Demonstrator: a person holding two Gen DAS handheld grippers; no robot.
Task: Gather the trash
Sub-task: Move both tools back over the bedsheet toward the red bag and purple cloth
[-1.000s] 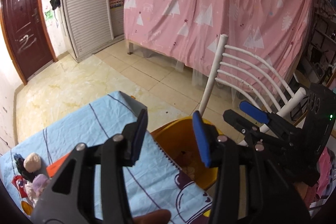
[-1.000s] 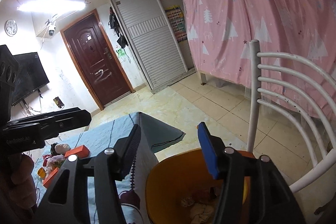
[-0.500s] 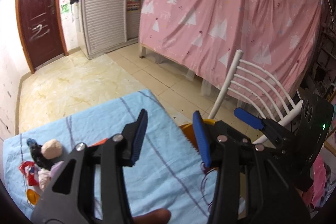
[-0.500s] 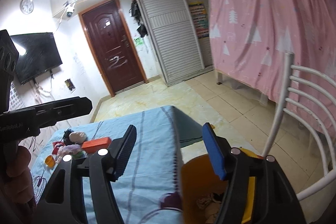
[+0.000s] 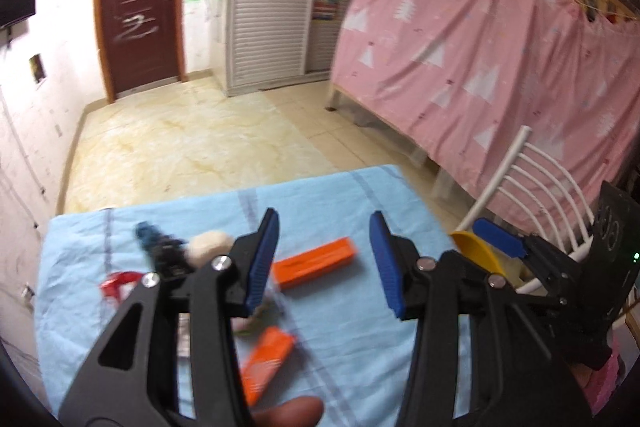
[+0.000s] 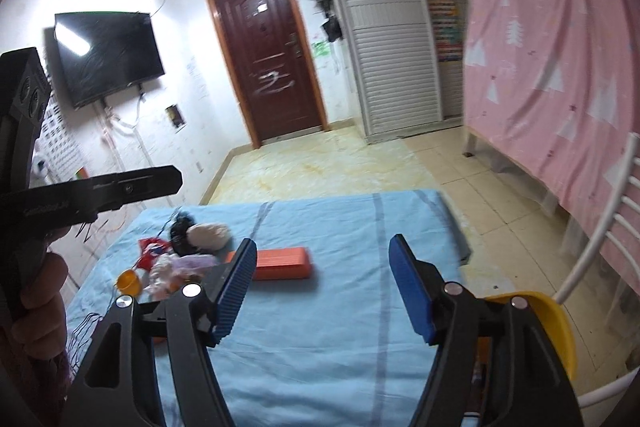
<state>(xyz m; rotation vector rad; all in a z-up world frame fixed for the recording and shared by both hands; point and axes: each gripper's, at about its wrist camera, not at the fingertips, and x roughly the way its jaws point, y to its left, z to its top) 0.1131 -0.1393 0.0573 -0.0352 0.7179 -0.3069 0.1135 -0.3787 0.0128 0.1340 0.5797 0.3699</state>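
Over the blue-clothed table [image 6: 340, 367] my right gripper [image 6: 326, 291] has its jaws opening, with nothing between them. An orange box [image 6: 282, 261] lies just beyond its left pad. Left of the box is a trash pile: a pale crumpled ball [image 6: 208, 235], a black item [image 6: 180, 233], a red wrapper [image 6: 150, 251] and a small orange cup [image 6: 129, 281]. My left gripper [image 5: 324, 263] hangs above the cloth, jaws opening and empty. An orange box [image 5: 316, 261] lies ahead of it and a second one [image 5: 266, 359] below it. The yellow bin [image 6: 552, 327] stands off the table's right edge.
A white slatted chair [image 5: 536, 187] stands behind the bin, in front of a pink curtain [image 5: 480, 67]. Tiled floor [image 6: 320, 163] stretches beyond the table to a brown door [image 6: 268, 59]. A dark TV [image 6: 108, 55] hangs on the left wall.
Both grippers have swung left, from above the yellow bin to over the table. The orange boxes and trash pile now sit ahead of them. The right jaws stand wider.
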